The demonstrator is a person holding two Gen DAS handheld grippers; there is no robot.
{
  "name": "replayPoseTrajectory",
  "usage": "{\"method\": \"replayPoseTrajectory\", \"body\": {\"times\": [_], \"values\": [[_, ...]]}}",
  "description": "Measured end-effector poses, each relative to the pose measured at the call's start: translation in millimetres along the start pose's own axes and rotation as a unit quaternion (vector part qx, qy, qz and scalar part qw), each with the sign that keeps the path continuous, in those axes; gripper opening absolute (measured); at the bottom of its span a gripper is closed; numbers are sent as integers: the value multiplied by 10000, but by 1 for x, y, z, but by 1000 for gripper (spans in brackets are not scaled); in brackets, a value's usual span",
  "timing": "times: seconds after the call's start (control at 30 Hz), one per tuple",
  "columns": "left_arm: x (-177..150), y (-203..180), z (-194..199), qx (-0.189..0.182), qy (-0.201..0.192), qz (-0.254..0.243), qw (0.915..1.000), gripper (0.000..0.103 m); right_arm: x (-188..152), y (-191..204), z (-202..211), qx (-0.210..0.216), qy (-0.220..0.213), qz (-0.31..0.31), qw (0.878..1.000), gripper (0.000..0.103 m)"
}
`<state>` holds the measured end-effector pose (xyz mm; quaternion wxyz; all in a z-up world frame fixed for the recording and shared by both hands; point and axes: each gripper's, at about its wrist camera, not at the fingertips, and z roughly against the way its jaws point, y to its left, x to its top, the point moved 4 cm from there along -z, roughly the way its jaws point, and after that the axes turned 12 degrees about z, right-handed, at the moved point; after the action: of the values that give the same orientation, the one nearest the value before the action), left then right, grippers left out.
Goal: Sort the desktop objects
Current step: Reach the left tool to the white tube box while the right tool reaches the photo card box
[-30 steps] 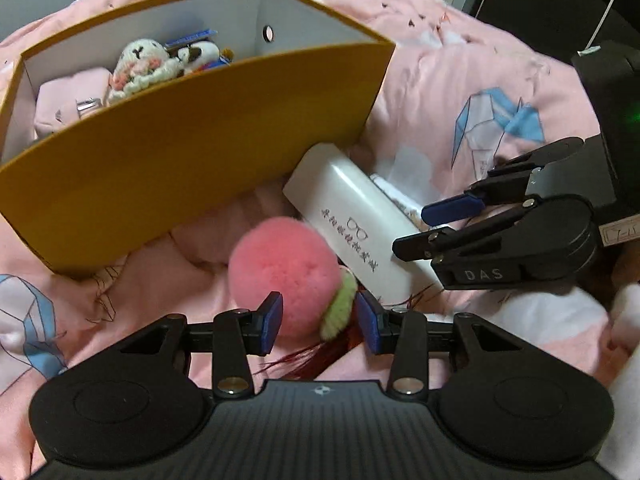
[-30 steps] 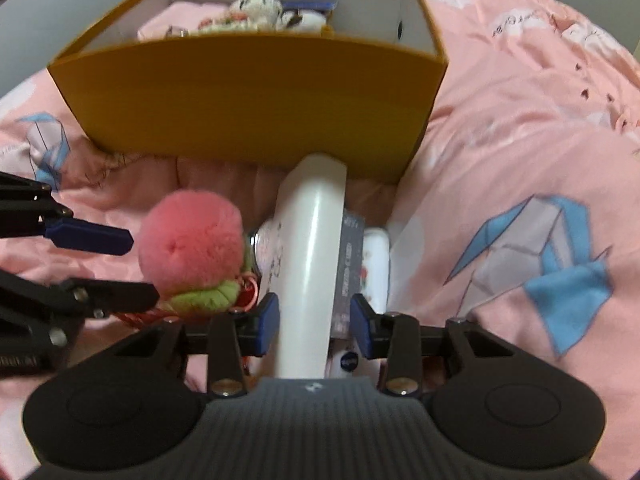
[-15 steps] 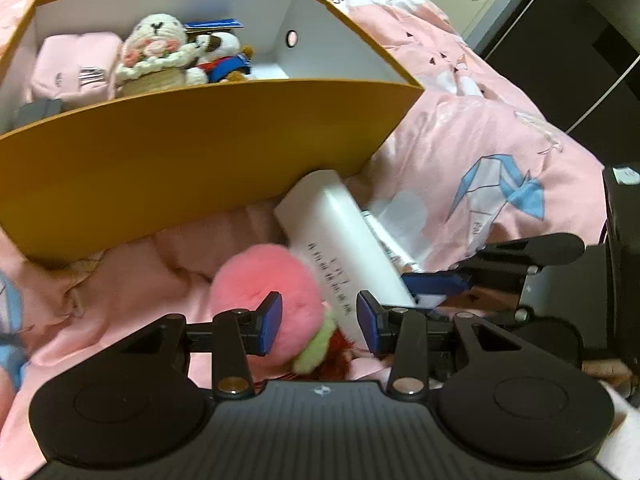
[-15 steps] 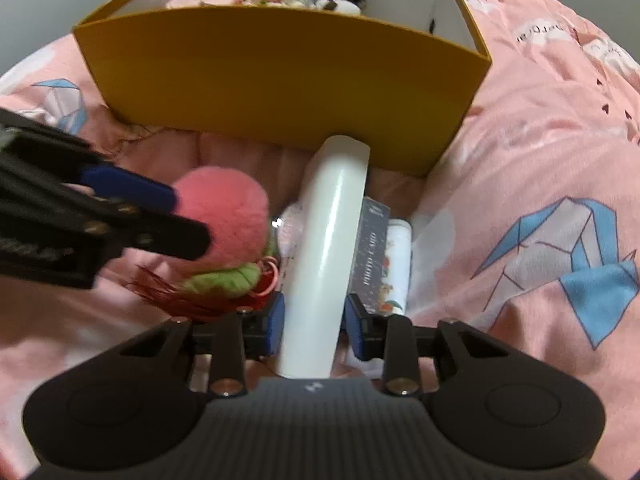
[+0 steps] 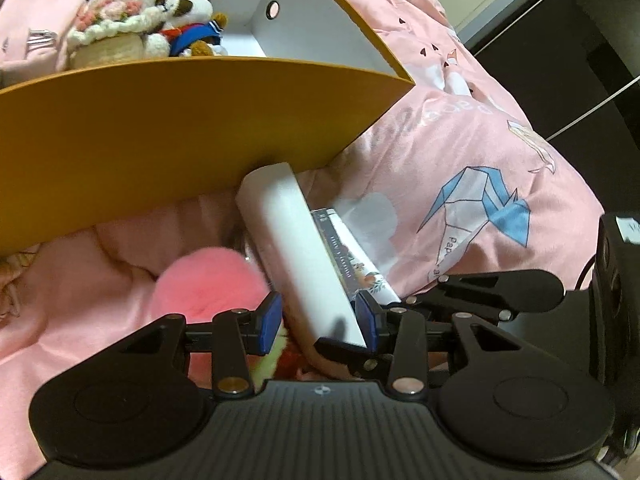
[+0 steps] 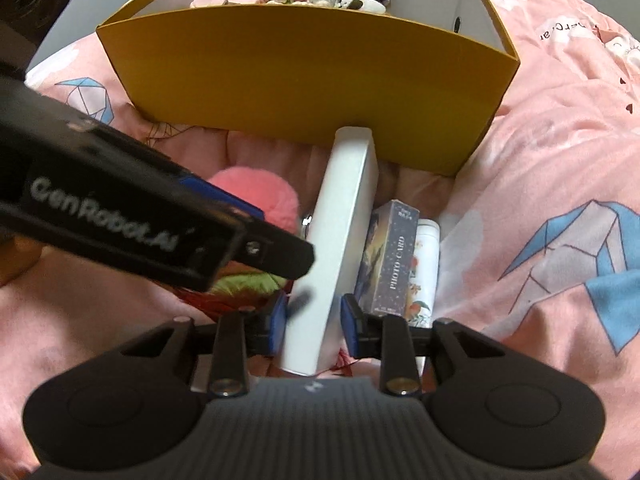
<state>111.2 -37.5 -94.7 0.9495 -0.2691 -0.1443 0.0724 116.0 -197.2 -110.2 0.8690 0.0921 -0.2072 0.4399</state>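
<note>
1. Sitting in the orange box [image 6: 304, 64] already: a crochet bunny [image 5: 116, 12] and other plush bits.
2. Right gripper [image 6: 312, 322] has clamped the white case [image 6: 340, 240], lying just outside the box.
3. Left gripper [image 5: 318, 318] is half open, holding nothing, so the pink pompom [image 6: 256, 196] and photo card box [image 6: 390, 256] are still left.

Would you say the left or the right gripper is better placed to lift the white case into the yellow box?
Right, probably: the right gripper already straddles the white case, which points at the yellow box. The left gripper comes in aslant.
</note>
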Motion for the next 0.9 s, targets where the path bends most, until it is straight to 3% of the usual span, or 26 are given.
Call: {"method": "replayPoseTrajectory", "body": {"times": [0.2, 0.33, 0.57, 0.7, 0.8, 0.9], "values": [[9, -7, -20, 81, 163, 109, 9998, 46, -2, -2, 1, 108, 16, 95, 9999, 31], [15, -7, -34, 334, 256, 215, 9989, 47, -4, -4, 0, 187, 42, 153, 9997, 31], [16, -1, -42, 323, 368, 348, 9982, 49, -8, -22, 13, 319, 63, 124, 9994, 32], [16, -1, -40, 377, 351, 324, 9981, 49, -8, -39, 27, -116, 73, 245, 9996, 30], [16, -5, -38, 536, 326, 227, 9978, 49, -7, -48, 24, -190, 95, 156, 9997, 29], [14, -10, -32, 831, 270, 37, 9962, 42, -4, -57, 12, -391, 124, 195, 9990, 28]]}}
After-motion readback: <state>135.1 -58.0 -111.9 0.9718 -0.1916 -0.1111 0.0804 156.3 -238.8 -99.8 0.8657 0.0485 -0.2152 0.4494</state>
